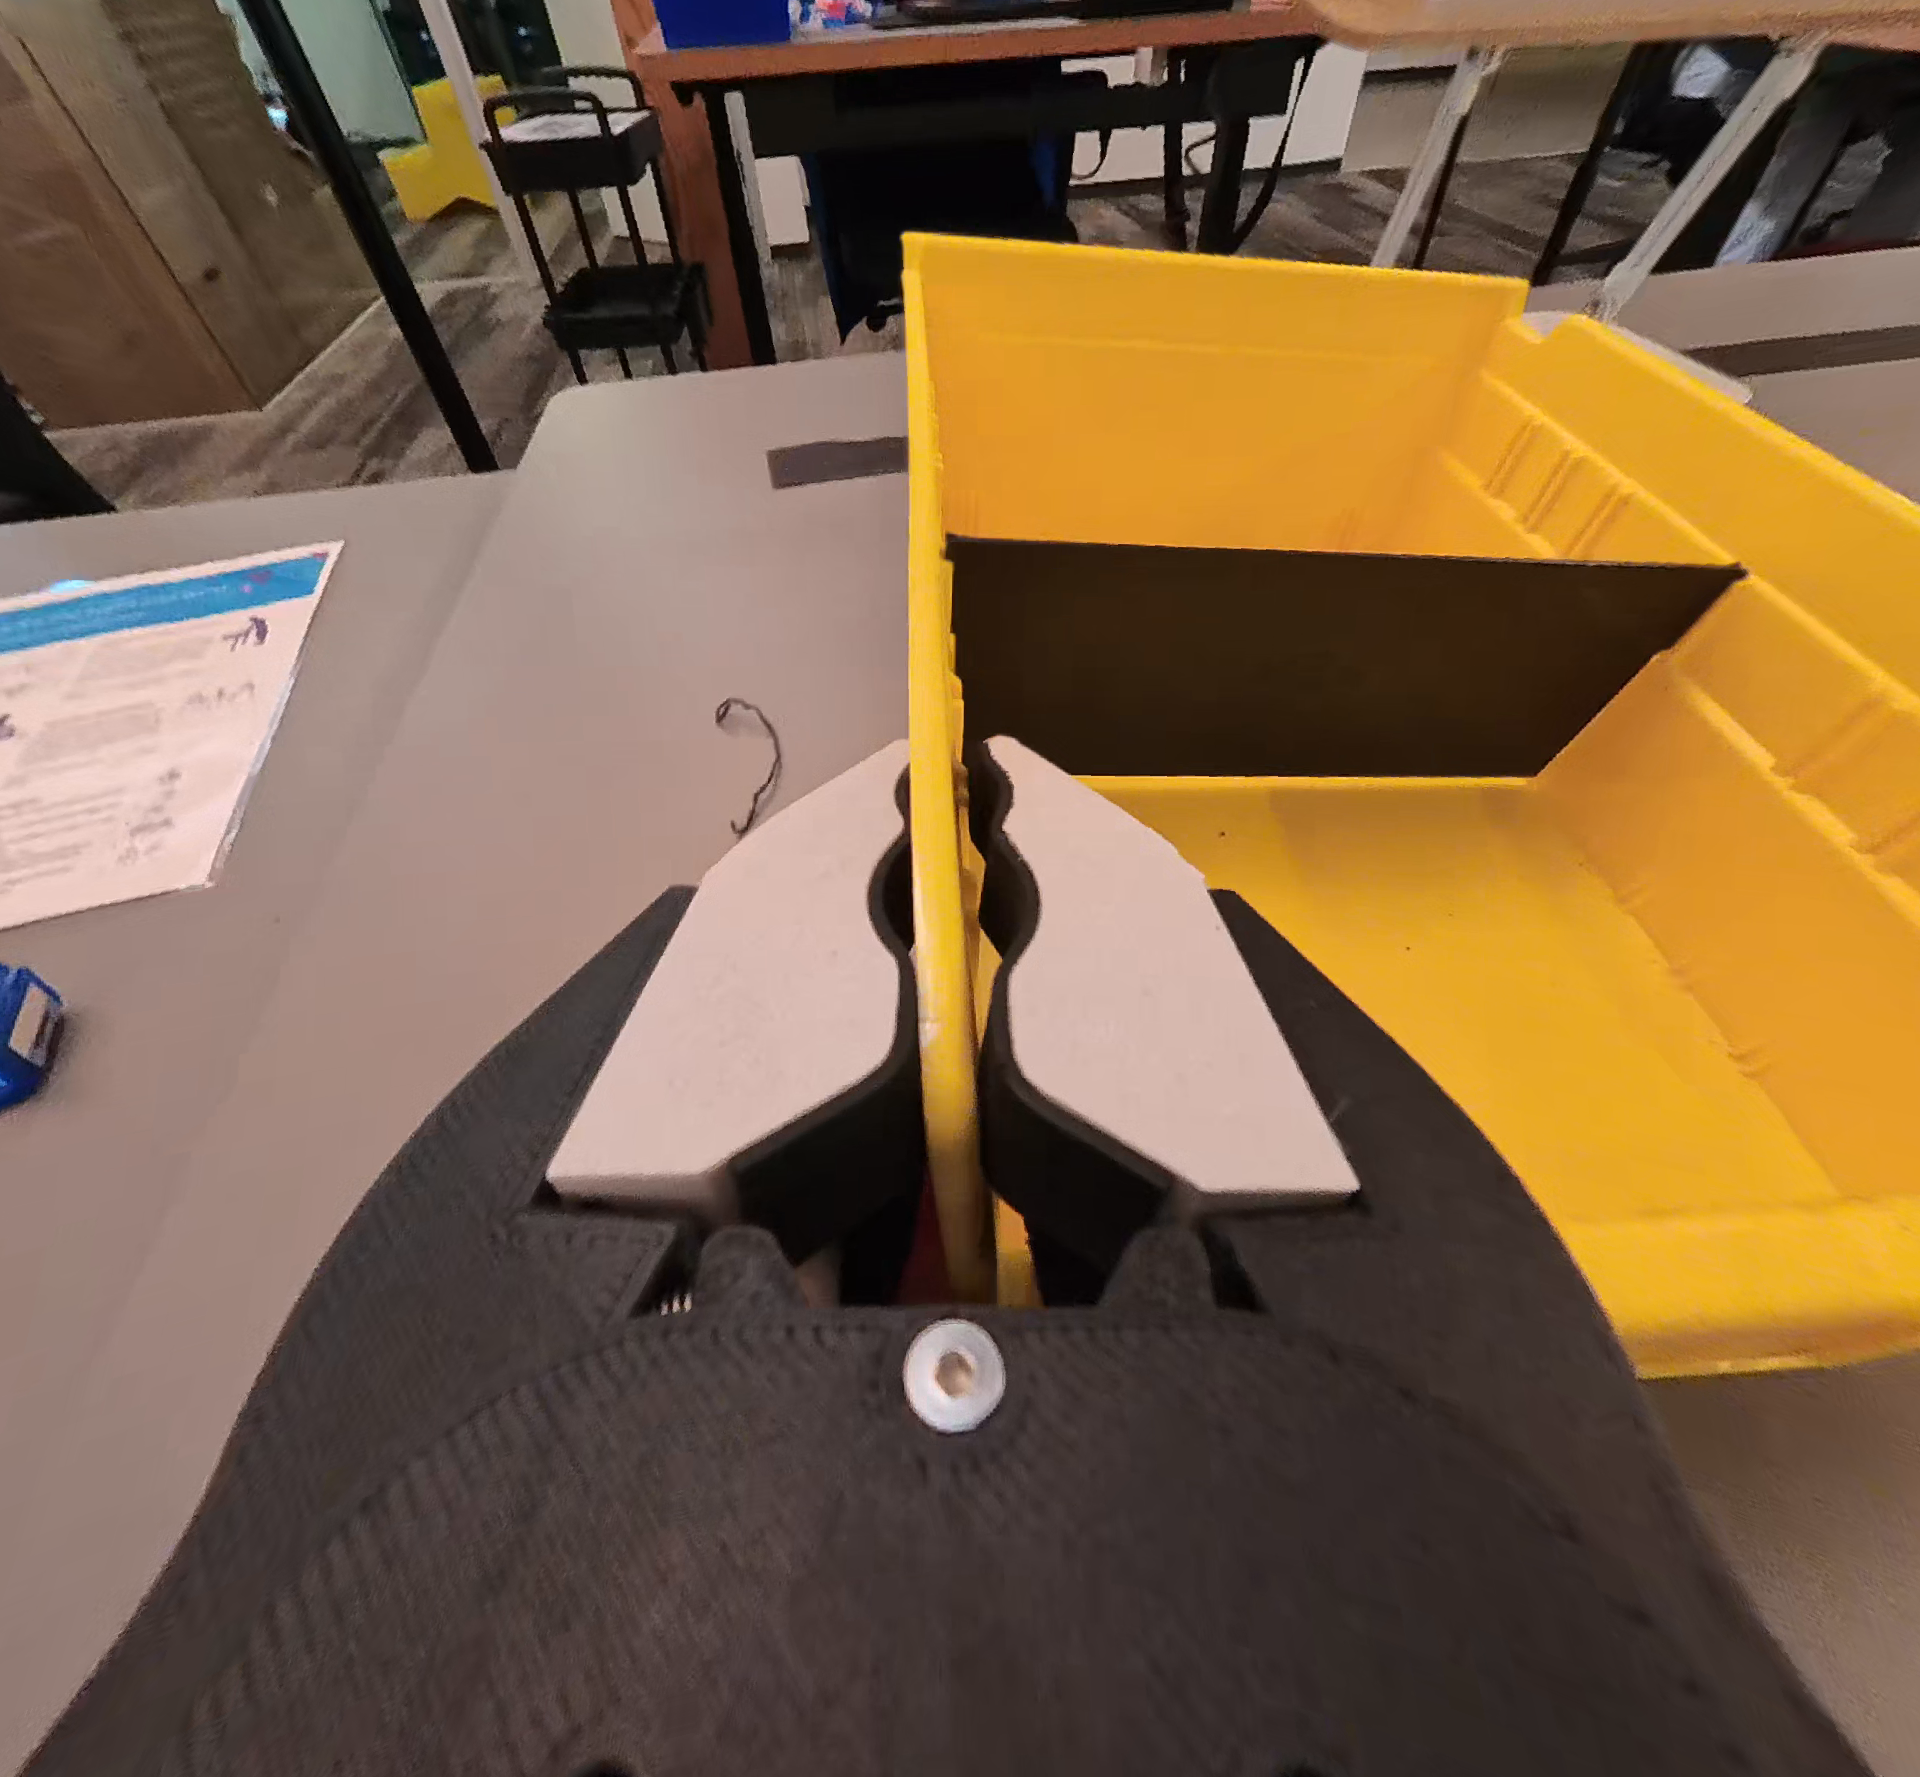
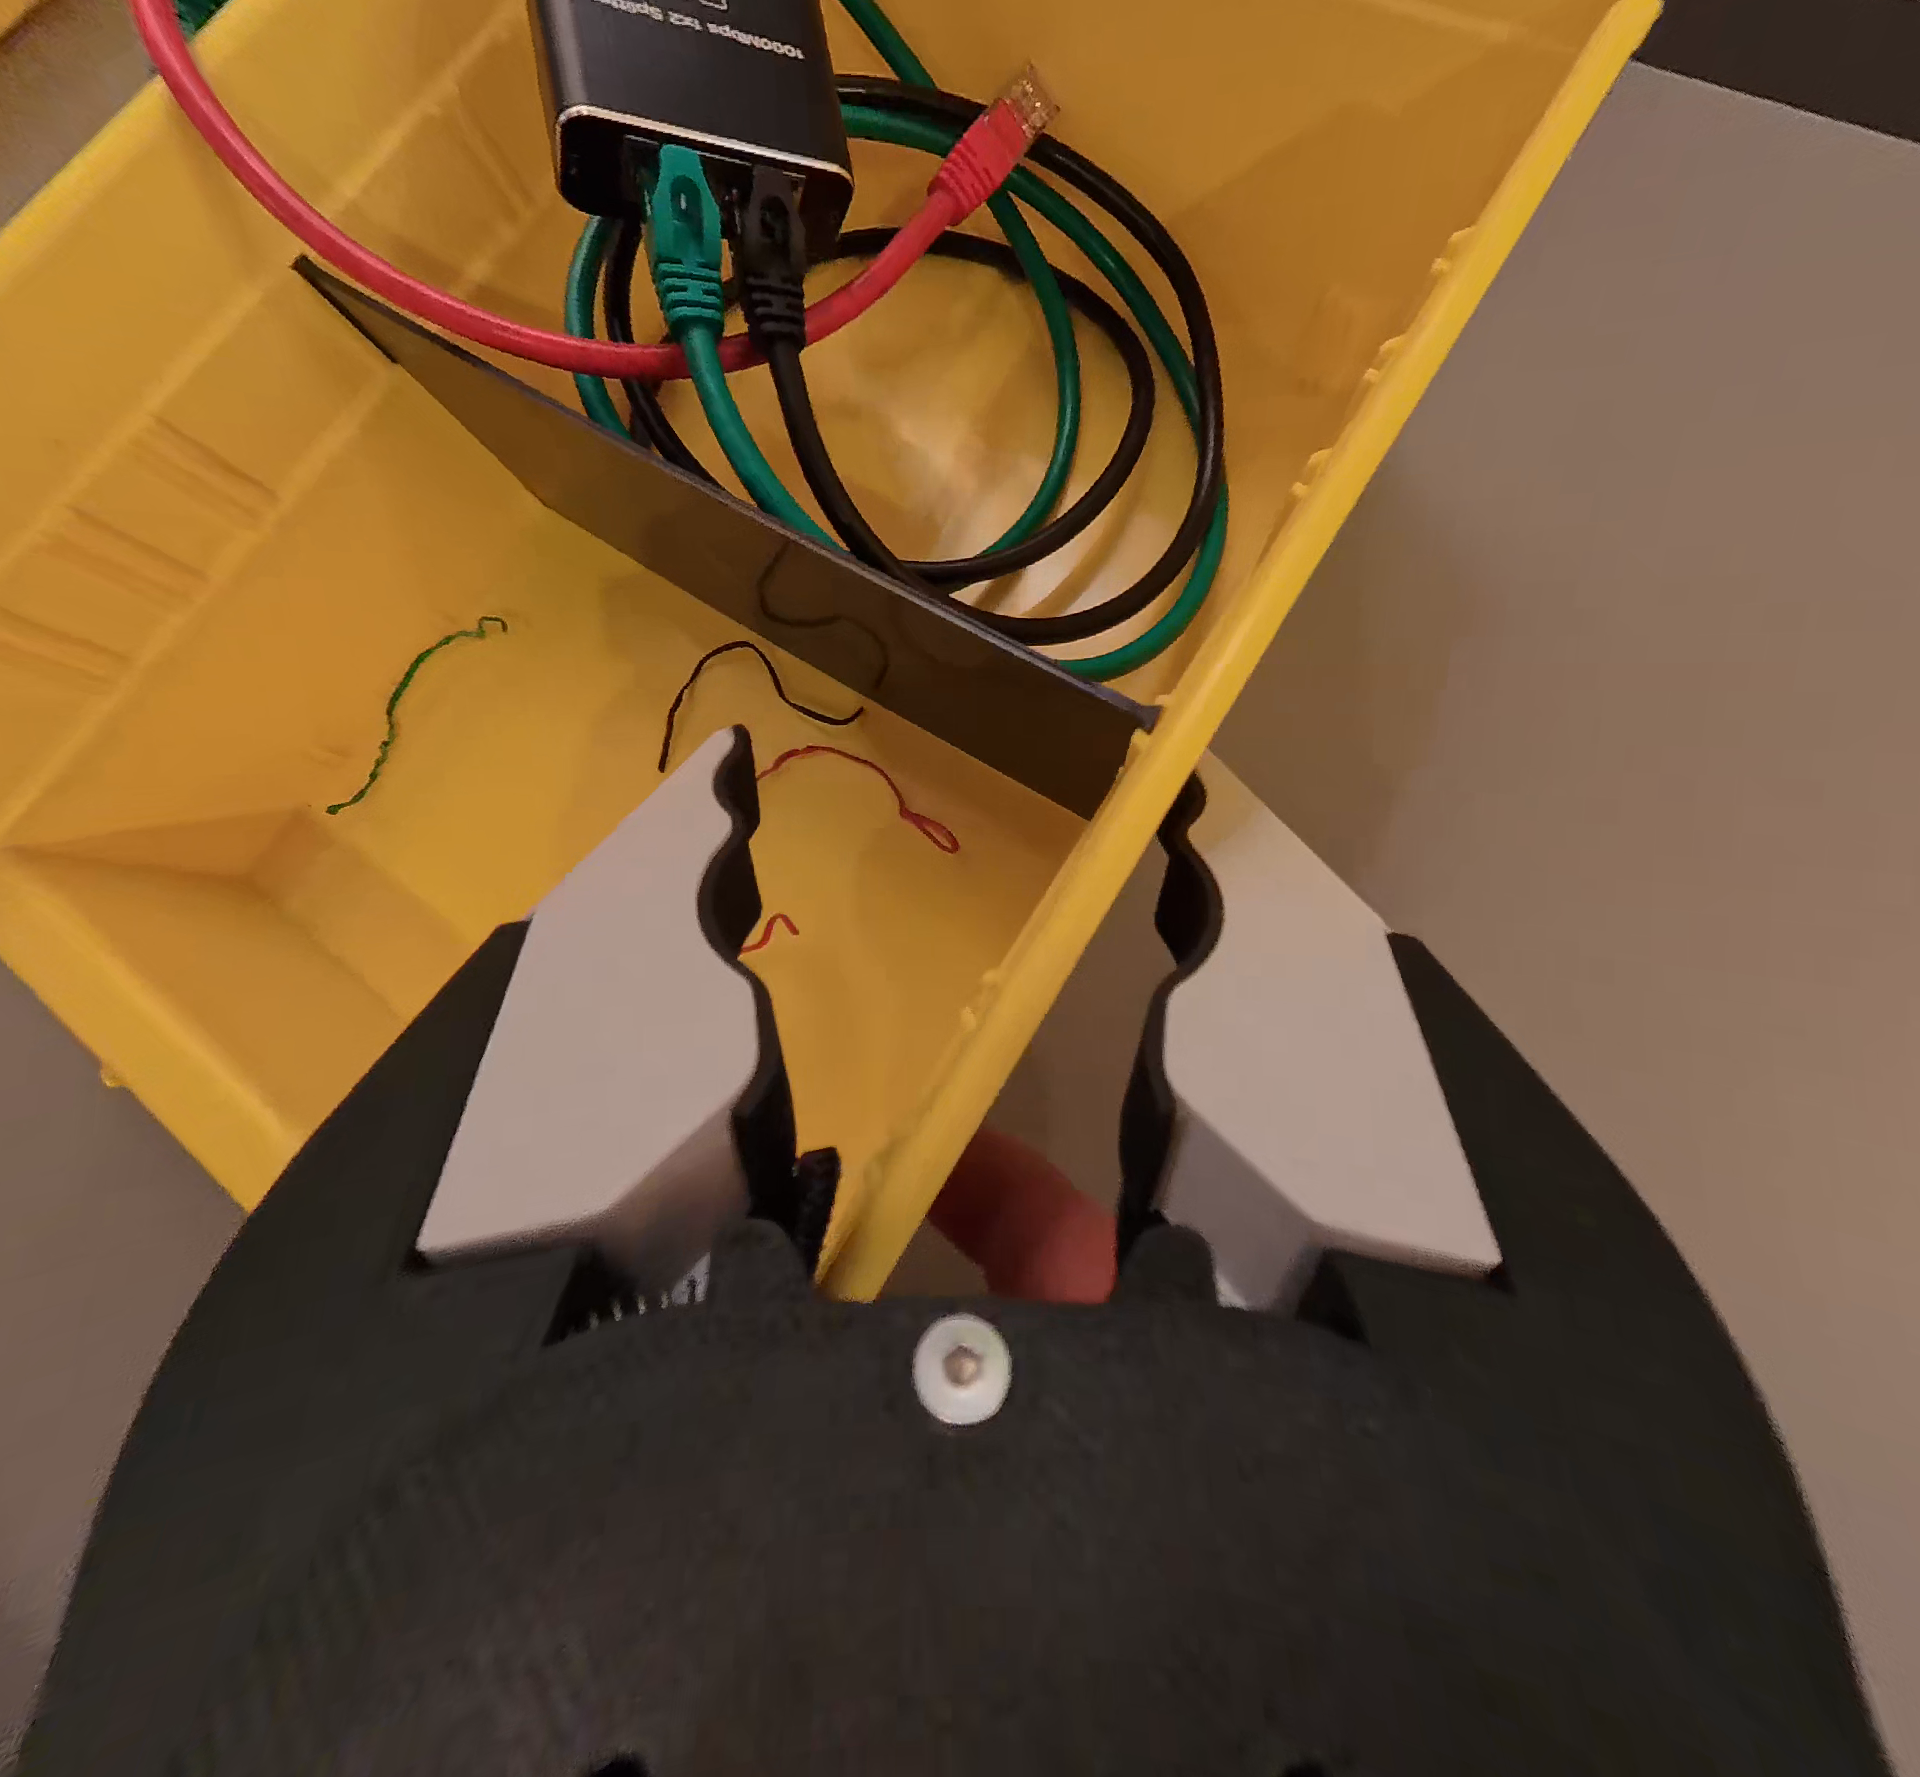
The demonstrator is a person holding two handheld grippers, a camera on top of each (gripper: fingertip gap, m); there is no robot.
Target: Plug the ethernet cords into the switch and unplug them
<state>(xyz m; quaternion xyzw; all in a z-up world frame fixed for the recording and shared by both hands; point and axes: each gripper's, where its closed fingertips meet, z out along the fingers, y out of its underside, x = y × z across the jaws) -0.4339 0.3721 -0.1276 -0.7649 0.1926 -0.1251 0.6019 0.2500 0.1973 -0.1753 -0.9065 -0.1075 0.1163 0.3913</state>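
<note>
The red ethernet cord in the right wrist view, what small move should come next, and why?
Probably reach the open right gripper forward over the black divider to the red ethernet cord's loose plug. The green cord and black cord already sit in the black metal switch, and the left gripper is shut on the yellow plastic bin's wall.

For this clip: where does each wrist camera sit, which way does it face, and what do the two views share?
Left wrist view: behind the left gripper, shut on a yellow bin wall, facing across the grey table.
Right wrist view: behind the open right gripper, straddling a bin wall, looking down at the switch and cords.
Shared: a yellow bin with a black divider.
</note>
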